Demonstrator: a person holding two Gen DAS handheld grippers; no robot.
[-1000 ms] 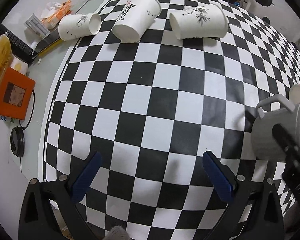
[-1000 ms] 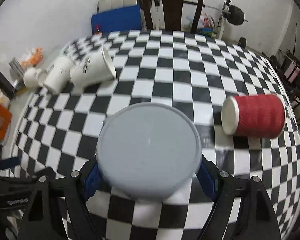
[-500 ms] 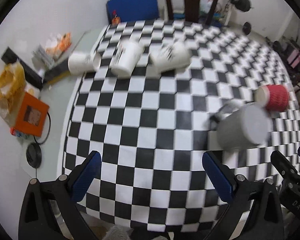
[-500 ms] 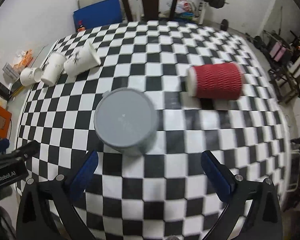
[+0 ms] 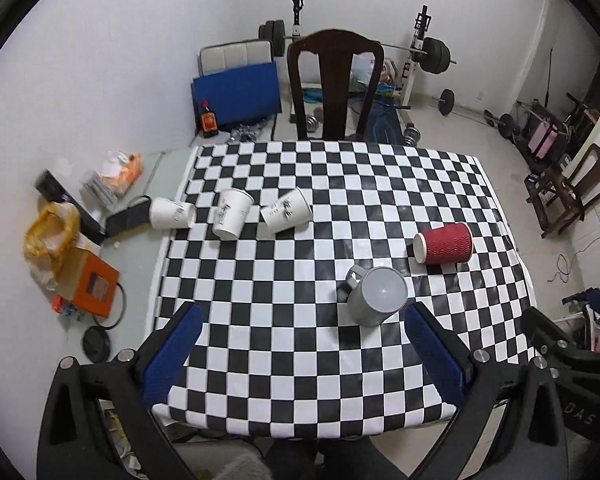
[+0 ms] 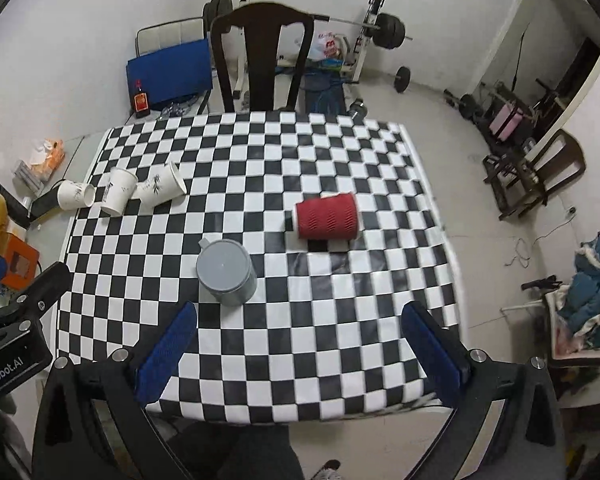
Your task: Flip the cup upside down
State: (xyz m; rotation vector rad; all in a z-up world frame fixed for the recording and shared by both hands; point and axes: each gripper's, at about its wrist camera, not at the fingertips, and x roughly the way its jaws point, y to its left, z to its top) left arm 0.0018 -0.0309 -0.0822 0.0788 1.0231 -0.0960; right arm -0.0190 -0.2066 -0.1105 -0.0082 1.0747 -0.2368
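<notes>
A grey mug [image 5: 377,295] with a handle stands upside down on the checkered table [image 5: 284,264], flat base up; it also shows in the right wrist view [image 6: 227,272]. My left gripper [image 5: 306,354] is open and empty, held high above the table's near edge. My right gripper [image 6: 300,354] is open and empty, also high above the near edge, with the mug ahead and to the left.
A red ribbed paper cup [image 5: 444,243] lies on its side right of the mug, also in the right wrist view [image 6: 327,217]. Three white paper cups [image 5: 232,218] lie at the table's left side. A dark wooden chair [image 5: 336,80] stands at the far edge. Clutter lies on the floor at left [image 5: 80,248].
My right gripper has let go of the upside-down grey mug and opened. Both grippers have pulled back and up from the table, so the whole table now shows.
</notes>
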